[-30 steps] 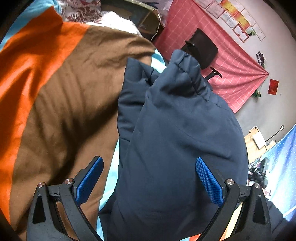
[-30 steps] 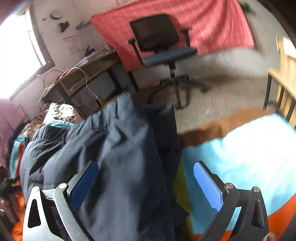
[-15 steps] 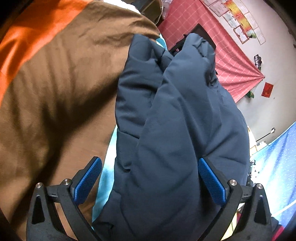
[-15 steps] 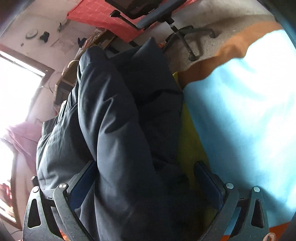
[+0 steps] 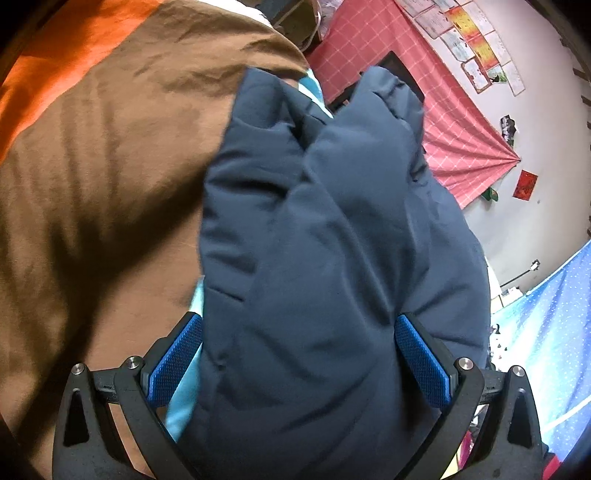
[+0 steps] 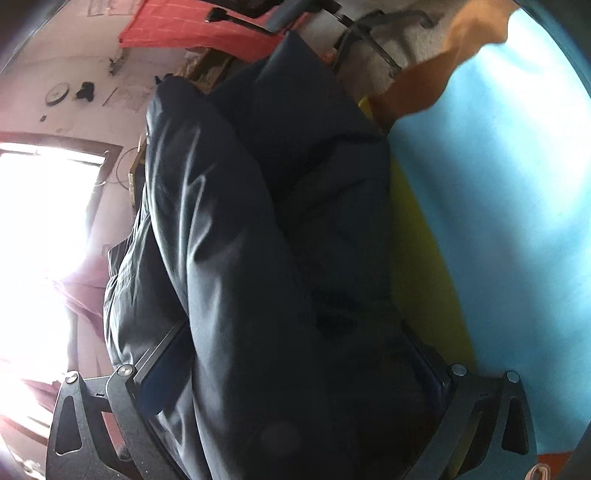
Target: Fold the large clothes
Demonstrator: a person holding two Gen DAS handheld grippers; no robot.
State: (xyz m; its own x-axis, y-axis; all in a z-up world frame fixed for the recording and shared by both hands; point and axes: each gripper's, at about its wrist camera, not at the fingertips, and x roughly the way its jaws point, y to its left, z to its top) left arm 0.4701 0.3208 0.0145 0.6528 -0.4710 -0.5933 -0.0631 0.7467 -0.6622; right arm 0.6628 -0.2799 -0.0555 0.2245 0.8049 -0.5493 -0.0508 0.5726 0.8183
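The bedspread point(image 5: 103, 192) fills the 9 o'clock half of the left wrist view in brown and orange bands; in the right wrist view it shows as turquoise point(image 6: 498, 192) at 3 o'clock with a yellow strip beside the garment.

On it lies the dark blue padded jacket point(image 5: 332, 258), bundled into thick folds. In the left wrist view its long axis runs from 6 o'clock up toward 12 o'clock, ending in 2 rounded humps at the far end, with a deep crease between them. In the right wrist view the jacket point(image 6: 266, 258) runs the same way, from 6 o'clock up to about 12 o'clock, a glossy fold on its 9 o'clock side.

A red checked cloth point(image 5: 454, 122) hangs on the wall at 1 o'clock, with papers pinned above it. An office chair point(image 6: 303, 14) stands at 12 o'clock in the right wrist view.

The left claw point(image 5: 299, 363) has its 2 blue pads pressed against the jacket's bulk on either side, pinching it. The right claw point(image 6: 295, 376) likewise straddles the jacket with cloth packed between its fingers, gripping it.
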